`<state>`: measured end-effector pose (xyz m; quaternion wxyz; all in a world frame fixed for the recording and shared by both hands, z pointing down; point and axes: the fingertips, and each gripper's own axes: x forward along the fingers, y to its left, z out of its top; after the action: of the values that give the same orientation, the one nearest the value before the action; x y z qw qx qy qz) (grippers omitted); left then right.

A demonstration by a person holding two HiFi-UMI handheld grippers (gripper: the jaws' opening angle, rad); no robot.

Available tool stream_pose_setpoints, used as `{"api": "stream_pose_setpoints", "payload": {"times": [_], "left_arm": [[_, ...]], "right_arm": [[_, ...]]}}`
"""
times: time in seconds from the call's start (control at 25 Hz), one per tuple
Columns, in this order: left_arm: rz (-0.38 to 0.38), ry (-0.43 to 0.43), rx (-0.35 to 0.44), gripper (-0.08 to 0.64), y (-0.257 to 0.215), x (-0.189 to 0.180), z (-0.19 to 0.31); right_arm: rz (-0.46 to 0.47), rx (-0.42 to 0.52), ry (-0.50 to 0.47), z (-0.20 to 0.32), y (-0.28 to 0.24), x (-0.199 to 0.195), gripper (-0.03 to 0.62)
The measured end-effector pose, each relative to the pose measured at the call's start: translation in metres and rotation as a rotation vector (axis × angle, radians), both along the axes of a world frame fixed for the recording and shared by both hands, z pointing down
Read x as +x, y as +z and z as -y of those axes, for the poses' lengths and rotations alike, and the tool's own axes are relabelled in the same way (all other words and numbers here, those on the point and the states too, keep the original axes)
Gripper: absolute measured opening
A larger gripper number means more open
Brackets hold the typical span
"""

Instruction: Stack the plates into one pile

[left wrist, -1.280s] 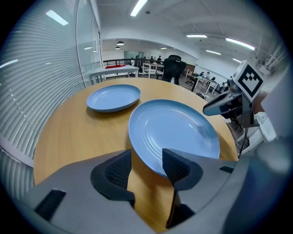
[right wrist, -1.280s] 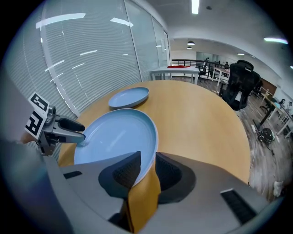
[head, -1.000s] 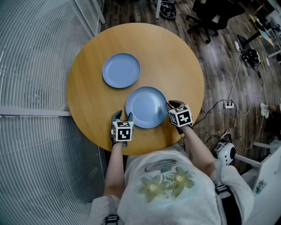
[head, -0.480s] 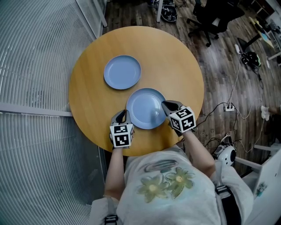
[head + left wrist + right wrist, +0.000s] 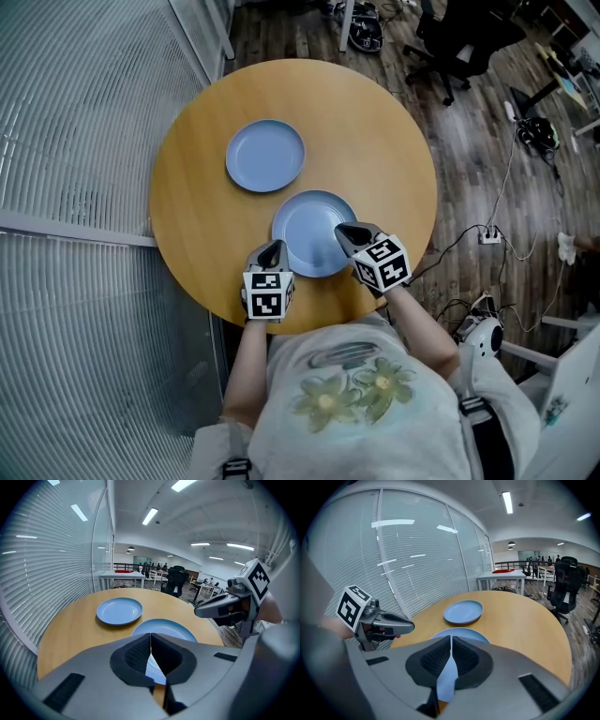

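Note:
Two blue plates lie flat and apart on the round wooden table (image 5: 375, 131). The far plate (image 5: 265, 156) sits toward the back left. The near plate (image 5: 309, 230) lies between my grippers. My left gripper (image 5: 274, 247) hangs shut and empty at that plate's near left rim. My right gripper (image 5: 343, 230) is shut too, holds nothing, and hovers over the plate's near right rim. In the left gripper view the pads (image 5: 150, 634) meet above the near plate (image 5: 164, 626), with the right gripper (image 5: 197, 613) raised beside it. The right gripper view shows the same plate (image 5: 461, 632) and the left gripper (image 5: 412, 626).
A slatted blind wall runs along the table's left side (image 5: 84, 187). An office chair (image 5: 459, 37) stands behind the table on the wood floor. Cables and a power strip (image 5: 487, 234) lie at the right. The table's near edge is just below my grippers.
Both grippers' jaws stood apart beside the near plate and have closed with nothing in them. Both have risen; the right one has shifted inward over the plate's rim.

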<state>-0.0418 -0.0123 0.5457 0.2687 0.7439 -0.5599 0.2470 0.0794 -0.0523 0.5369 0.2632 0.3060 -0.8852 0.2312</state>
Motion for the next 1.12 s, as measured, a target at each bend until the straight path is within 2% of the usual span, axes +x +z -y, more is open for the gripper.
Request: {"api": "stream_pose_setpoints", "payload": {"times": [0.36, 0.64, 0.96, 1.12], "left_arm": [[-0.001, -0.035, 0.018, 0.020, -0.006, -0.014, 0.014], [0.020, -0.059, 0.059, 0.021, -0.015, -0.036, 0.047], [0.034, -0.071, 0.079, 0.023, -0.013, -0.063, 0.094], [0.040, -0.108, 0.076, 0.023, -0.007, -0.088, 0.119]], "right_arm": [[-0.020, 0.008, -0.011, 0.015, 0.000, -0.006, 0.048], [-0.041, 0.065, -0.015, 0.052, -0.008, -0.022, 0.048], [-0.073, 0.051, -0.066, 0.096, 0.004, -0.056, 0.049], [-0.068, 0.044, -0.065, 0.125, 0.009, -0.078, 0.049]]}}
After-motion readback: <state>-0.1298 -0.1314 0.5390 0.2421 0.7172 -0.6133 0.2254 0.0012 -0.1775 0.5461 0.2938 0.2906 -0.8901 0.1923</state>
